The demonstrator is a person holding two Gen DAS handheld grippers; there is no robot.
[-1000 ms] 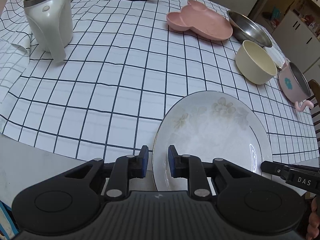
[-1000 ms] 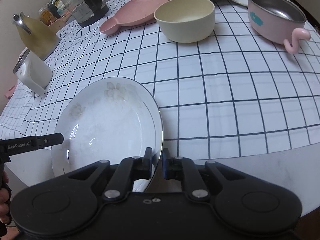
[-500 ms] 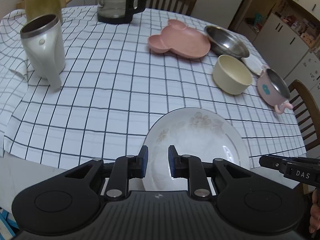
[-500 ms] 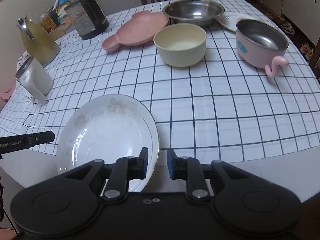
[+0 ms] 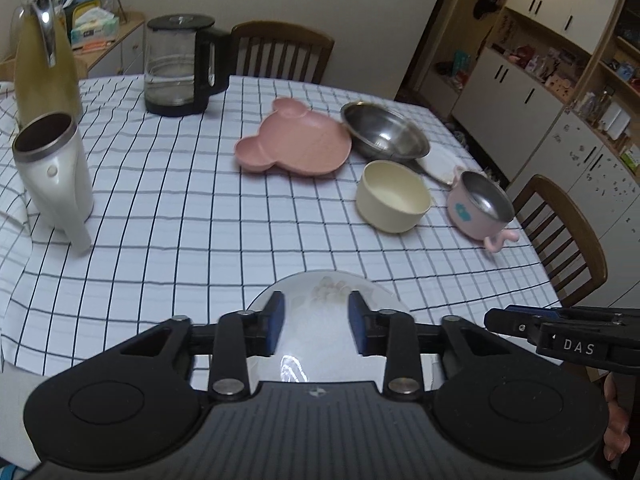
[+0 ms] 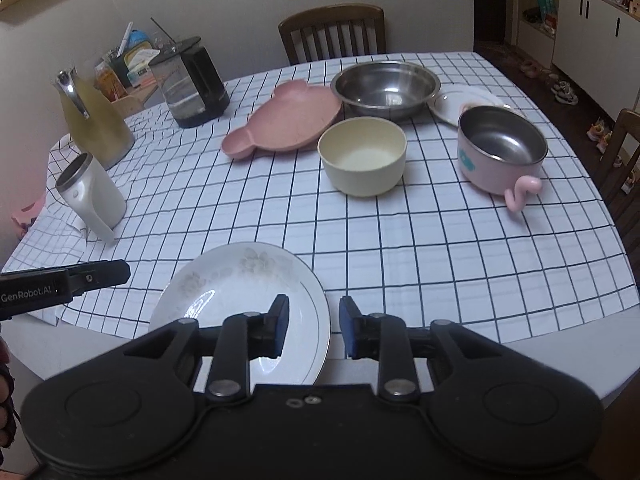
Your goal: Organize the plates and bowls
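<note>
A white floral plate lies at the table's near edge; it also shows in the left wrist view. My left gripper is open and empty above the plate's near side. My right gripper is open and empty over the plate's right rim. Farther back stand a pink bear-shaped plate, a steel bowl, a cream bowl, a pink steel-lined bowl with a handle and a small white plate.
A white mug, a yellow jug and a glass kettle stand at the left and back. Wooden chairs stand at the far side and the right. A checked tablecloth covers the table.
Both grippers have opened, let go of the white plate and pulled back and up. The plate now lies flat at the table's near edge.
</note>
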